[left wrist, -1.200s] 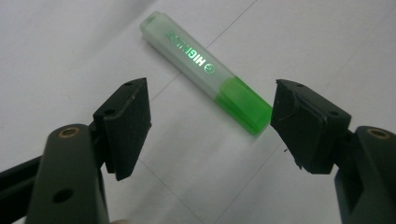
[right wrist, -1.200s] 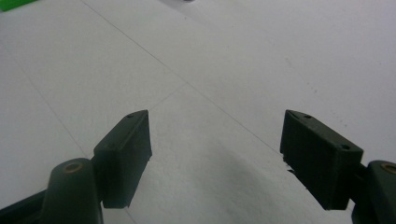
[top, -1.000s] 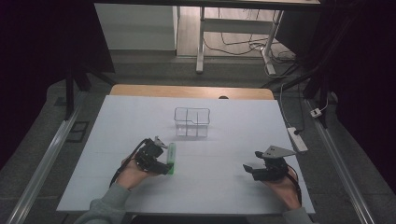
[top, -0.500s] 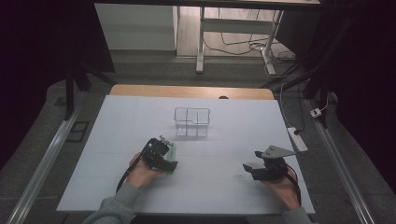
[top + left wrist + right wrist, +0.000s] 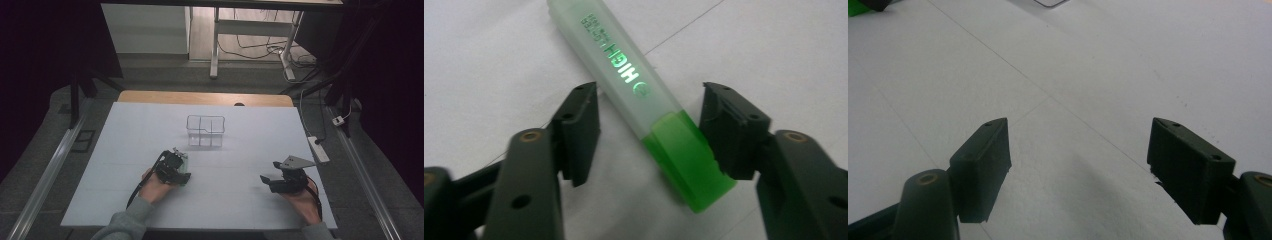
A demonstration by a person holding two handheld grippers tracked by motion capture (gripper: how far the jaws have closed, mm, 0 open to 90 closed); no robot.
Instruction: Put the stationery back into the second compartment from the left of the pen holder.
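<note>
Green cap, frosted translucent barrel: a highlighter is lying flat on the white bench, slantwise between the jaws of the left claw. In the high view the left claw is sitting at about 7 o'clock from the clear wire-edged basket. Its jaws have just been closing in around the highlighter; the right-hand pad seems to be at or touching the cap's edge, the other pad is standing clear of the barrel, so no firm grip yet.

Judging the highlighter light, stiff, smooth plastic, likely slippery. Best hold looks to be across the flat sides near the cap-barrel joint, squarely, since its slant could let it twist.

The basket, divided into compartments, is looking empty.

The right claw is hovering wide open over bare bench, holding nothing, at roughly 4 o'clock from the basket.
</note>
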